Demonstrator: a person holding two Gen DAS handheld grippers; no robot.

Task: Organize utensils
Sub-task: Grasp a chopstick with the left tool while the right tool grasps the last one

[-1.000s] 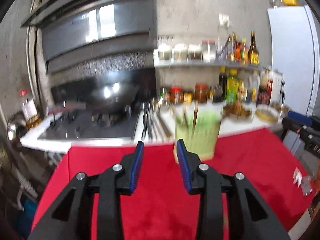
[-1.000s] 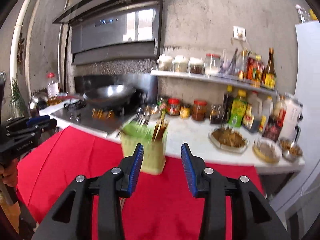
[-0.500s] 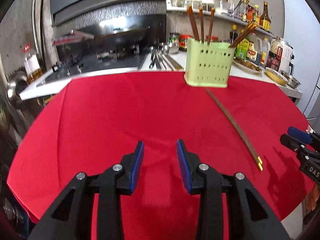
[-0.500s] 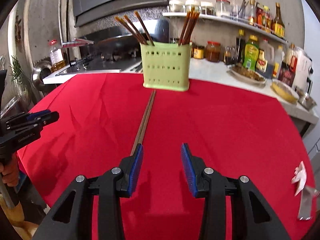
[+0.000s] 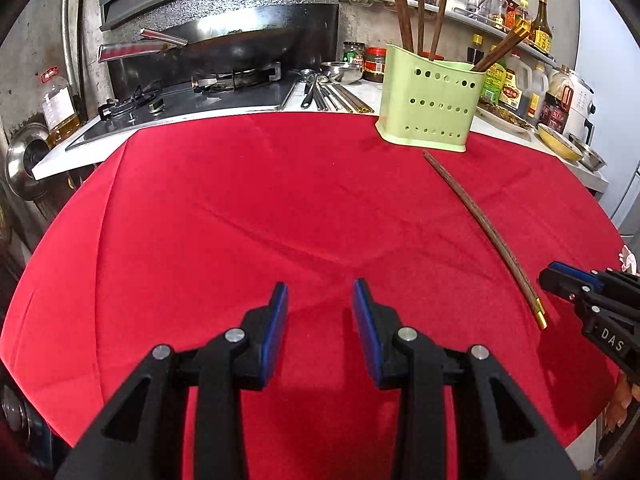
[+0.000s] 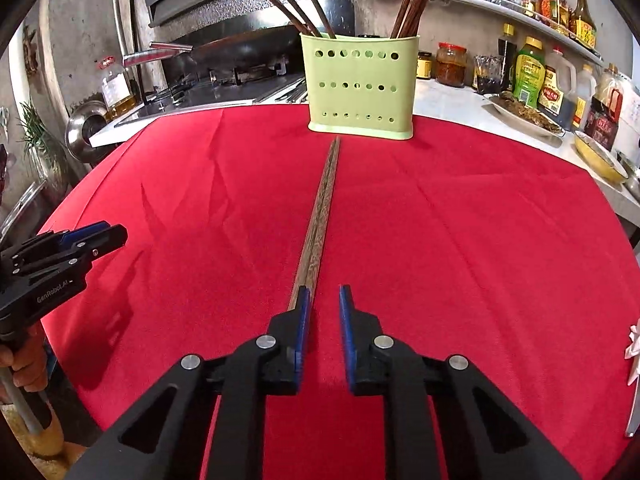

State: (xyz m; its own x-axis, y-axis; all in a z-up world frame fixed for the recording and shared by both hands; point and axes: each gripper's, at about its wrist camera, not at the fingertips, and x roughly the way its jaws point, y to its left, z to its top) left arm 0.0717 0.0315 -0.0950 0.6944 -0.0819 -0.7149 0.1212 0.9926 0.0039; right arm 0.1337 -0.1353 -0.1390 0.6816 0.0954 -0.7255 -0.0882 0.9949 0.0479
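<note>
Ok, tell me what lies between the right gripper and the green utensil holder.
In the right wrist view, the chopsticks lie on the red cloth, running from the closing right gripper toward the green holder; otherwise bare.

Chopsticks (image 6: 318, 220) near end hidden behind right gripper (image 6: 324, 298) fingers (image 6: 301, 320).

White letters "DAS" stand on the black body of the right gripper (image 5: 560, 286), at four o'clock in the left wrist view; "GenRoboLAI" stands on the left gripper (image 6: 114, 240), at nine o'clock in the right wrist view; bottle labels are illegible
</note>
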